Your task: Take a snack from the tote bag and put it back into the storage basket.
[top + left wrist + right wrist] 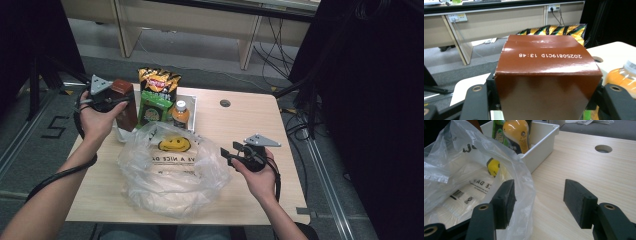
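A brown carton (124,102) (546,75) stands upright at the left end of a white tray (193,102) (541,147). My left gripper (118,100) has its jaws against the carton's two sides near the top, shut on it. In the tray beside it are a yellow-and-black chips bag (159,80) (554,29), a green packet (154,107) and an orange drink bottle (180,115) (517,135). A clear plastic bag (170,170) (461,170) with a smiley print lies open on the table in front of the tray. My right gripper (226,152) (539,195) is open at the bag's right rim, with nothing between its pads.
The light wooden table (250,125) has a round cable hole (225,103) (603,148) at the back. Bare tabletop lies to the right of the bag. Cables trail from both grippers. Desks and black curtains stand beyond the table.
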Tool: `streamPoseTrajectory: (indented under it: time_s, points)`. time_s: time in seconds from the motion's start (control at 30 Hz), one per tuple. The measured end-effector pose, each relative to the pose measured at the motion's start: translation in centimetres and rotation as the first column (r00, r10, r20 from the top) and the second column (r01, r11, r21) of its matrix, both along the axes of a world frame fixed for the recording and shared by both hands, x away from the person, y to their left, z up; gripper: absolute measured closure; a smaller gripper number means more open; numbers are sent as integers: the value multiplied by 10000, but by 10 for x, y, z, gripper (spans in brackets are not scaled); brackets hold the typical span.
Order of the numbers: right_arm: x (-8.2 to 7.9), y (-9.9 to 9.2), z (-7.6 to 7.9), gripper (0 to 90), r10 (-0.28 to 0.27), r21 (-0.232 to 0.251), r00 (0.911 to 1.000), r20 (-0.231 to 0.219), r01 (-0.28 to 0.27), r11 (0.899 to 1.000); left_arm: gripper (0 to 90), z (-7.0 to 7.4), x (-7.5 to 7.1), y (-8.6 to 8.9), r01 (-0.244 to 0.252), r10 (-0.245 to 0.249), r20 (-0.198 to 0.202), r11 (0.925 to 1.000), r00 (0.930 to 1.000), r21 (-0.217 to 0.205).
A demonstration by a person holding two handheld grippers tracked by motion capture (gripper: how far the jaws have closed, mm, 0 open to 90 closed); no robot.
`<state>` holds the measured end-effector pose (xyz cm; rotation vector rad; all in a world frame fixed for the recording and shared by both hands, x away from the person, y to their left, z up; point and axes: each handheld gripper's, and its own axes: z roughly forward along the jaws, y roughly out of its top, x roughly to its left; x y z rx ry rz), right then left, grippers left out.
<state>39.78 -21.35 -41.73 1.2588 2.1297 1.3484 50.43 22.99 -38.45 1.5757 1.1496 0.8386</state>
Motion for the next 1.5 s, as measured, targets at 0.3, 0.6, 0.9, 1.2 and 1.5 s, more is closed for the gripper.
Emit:
streamPoseTrajectory:
  time_s: [0.3, 0.6, 0.9, 1.2, 1.5]
  points:
    - [1, 1, -2, 434, -41, -32, 9994, 346, 42, 10000, 369, -13, 6, 2, -281, 287, -229, 9993, 9993, 226]
    - [2, 0, -3, 434, 111, -112, 9991, 398, -107, 9999, 368, -22, 10, 3, -465, 473, -442, 9988, 9979, 177]
    - [1, 1, -2, 430, 88, -69, 9997, 222, -87, 9999, 362, -34, 13, 7, -702, 717, -677, 9972, 9951, 238]
    - [0, 2, -2, 426, 133, -102, 9999, 22, -133, 9999, 337, -34, 14, 10, -766, 770, -748, 9970, 9942, 74]
    - [1, 1, -3, 422, 70, -205, 9997, 228, -66, 9998, 225, -34, 8, 13, -761, 734, -782, 9966, 9942, -325]
